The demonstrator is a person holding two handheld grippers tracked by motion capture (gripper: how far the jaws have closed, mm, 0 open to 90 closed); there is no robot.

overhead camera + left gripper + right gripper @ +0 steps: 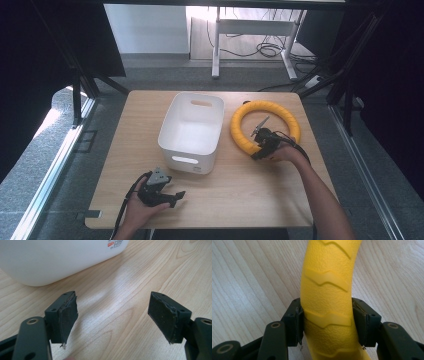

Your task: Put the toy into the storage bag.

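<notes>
A yellow ring [265, 125] with raised chevron ridges lies flat on the wooden table [240, 190], right of a white plastic bin [192, 131]. My right gripper [260, 150] is at the ring's near edge, and in the right gripper view [327, 322] both pads press on the ring's yellow tube [327, 290]. My left gripper [175, 196] rests low near the table's front edge, in front of the bin. Its jaws stand wide apart with bare wood between them [112, 320], and the bin's white wall [50, 260] rises just beyond.
The bin is open-topped with handle slots and looks empty. Bare wood lies left of the bin and along the front edge. Beyond the table are a grey floor, dark frame legs and a white desk with cables.
</notes>
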